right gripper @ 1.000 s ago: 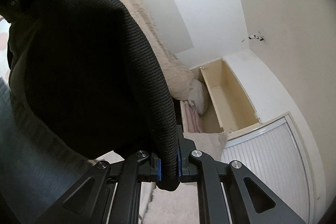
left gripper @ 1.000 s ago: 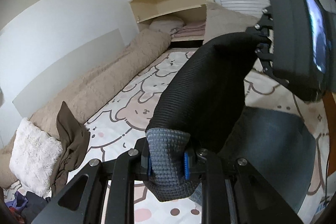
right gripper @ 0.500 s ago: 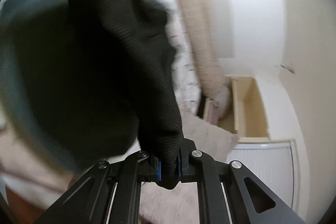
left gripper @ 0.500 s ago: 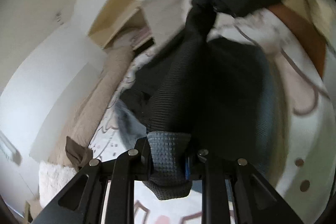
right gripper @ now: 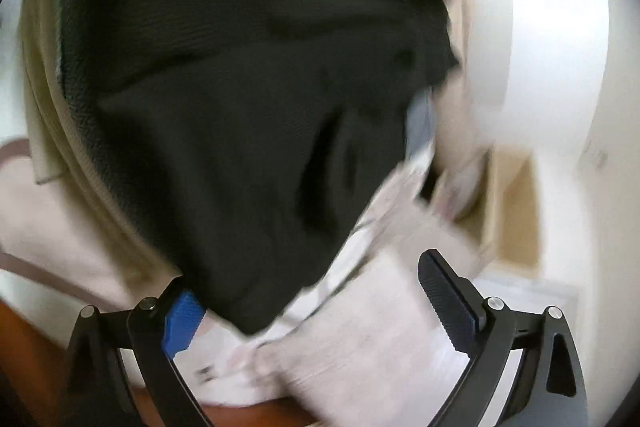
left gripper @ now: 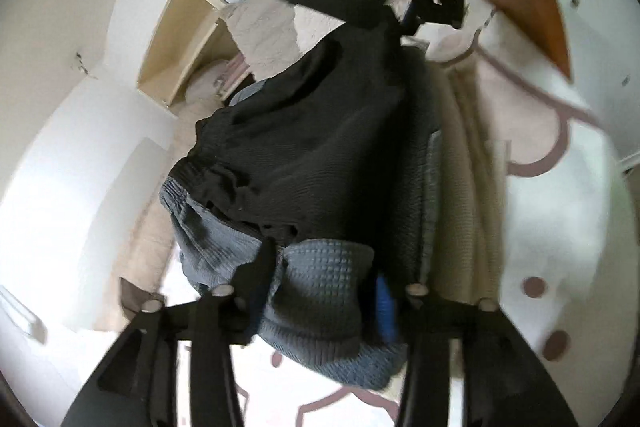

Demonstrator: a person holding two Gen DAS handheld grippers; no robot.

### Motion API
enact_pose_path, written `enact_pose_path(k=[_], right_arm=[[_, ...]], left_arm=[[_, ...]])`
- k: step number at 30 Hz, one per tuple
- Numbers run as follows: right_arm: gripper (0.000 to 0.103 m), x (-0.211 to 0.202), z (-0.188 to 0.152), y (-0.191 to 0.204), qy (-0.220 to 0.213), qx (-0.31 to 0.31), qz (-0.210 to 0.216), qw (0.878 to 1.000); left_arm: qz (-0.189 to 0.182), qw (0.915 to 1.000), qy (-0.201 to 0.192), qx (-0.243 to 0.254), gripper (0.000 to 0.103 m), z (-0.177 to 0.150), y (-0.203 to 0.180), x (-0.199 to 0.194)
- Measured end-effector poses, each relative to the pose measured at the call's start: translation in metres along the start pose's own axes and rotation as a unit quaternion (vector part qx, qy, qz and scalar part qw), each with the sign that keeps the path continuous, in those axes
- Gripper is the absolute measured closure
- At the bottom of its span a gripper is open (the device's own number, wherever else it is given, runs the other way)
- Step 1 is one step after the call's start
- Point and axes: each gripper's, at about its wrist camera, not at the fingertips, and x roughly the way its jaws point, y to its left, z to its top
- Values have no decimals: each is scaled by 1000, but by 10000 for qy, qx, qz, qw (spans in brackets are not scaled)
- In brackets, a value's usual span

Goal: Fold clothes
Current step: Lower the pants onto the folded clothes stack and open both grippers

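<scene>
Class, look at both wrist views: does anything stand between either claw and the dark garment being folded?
Nothing visible does. The dark garment lies directly between the left claw fingers, its grey waffle cuff there. The right claw has just been opening, and the garment's corner hangs by its left finger.

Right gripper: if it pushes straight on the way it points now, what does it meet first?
Most likely the black garment, whose corner already lies by the right gripper, its jaws just opened wide. Depth is unclear in the blur.
</scene>
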Motion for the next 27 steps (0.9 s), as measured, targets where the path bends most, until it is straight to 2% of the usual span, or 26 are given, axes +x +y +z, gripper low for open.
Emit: enact_pose_path(k=[2, 3, 6, 8, 10, 11, 12, 13, 14, 16, 17, 20, 22, 24, 25, 27], right_arm=[[5, -1, -16, -19, 251, 441, 456, 9977], [5, -1, -23, -31, 360, 721, 672, 9945], [5, -14, -48, -64, 385, 1845, 1171, 9751], [5, -42, -45, -97, 58, 2749, 1549, 9489], [6, -56, -67, -129, -556, 3659, 2114, 9046], [6, -63, -61, -141, -869, 3924, 2349, 8851], [7, -67, -49, -153, -1101, 4086, 2503, 8708], [22, -71, -35, -161, -1256, 4207, 2617, 8595], [43, -73, -20, -165, -1333, 4289, 2689, 8520], [65, -74, 11, -172, -1447, 4456, 2827, 8370], [68, -67, 28, -171, -1427, 4536, 2892, 8308], [68, -38, 70, -160, -1252, 4603, 3173, 8196], [68, -12, 90, -152, -962, 4560, 3136, 8273], [68, 17, 100, -145, -421, 4669, 2907, 8341], [68, 30, 102, -142, -167, 4786, 2870, 8296], [68, 51, 101, -135, 185, 5081, 2974, 8081]], left_arm=[[-276, 9995, -99, -98, 34, -3, 4, -14], [-450, 9988, -131, -160, 33, -6, 5, -21], [-886, 9946, -248, -482, 33, -12, 4, -45], [-1068, 9906, -364, -771, 33, -12, 5, -56], [-1118, 9855, -518, -1168, 33, -8, 18, -54], [-1139, 9821, -595, -1374, 33, -6, 24, -53], [-1122, 9791, -656, -1561, 33, -3, 32, -50], [-1068, 9761, -723, -1747, 33, 1, 38, -45], [-1051, 9735, -767, -1881, 33, 4, 41, -42], [-1142, 9693, -683, -2066, 33, 4, 40, -28], [-1244, 9668, -575, -2159, 33, 3, 37, -18], [-1621, 9579, -236, -2359, 34, -7, 28, -2], [-1700, 9569, -102, -2353, 34, -12, 22, 2], [-1705, 9575, -103, -2324, 34, -15, 17, -1], [-1709, 9573, -132, -2327, 34, -15, 15, -4], [-1718, 9563, -179, -2359, 33, -17, 13, -10]])
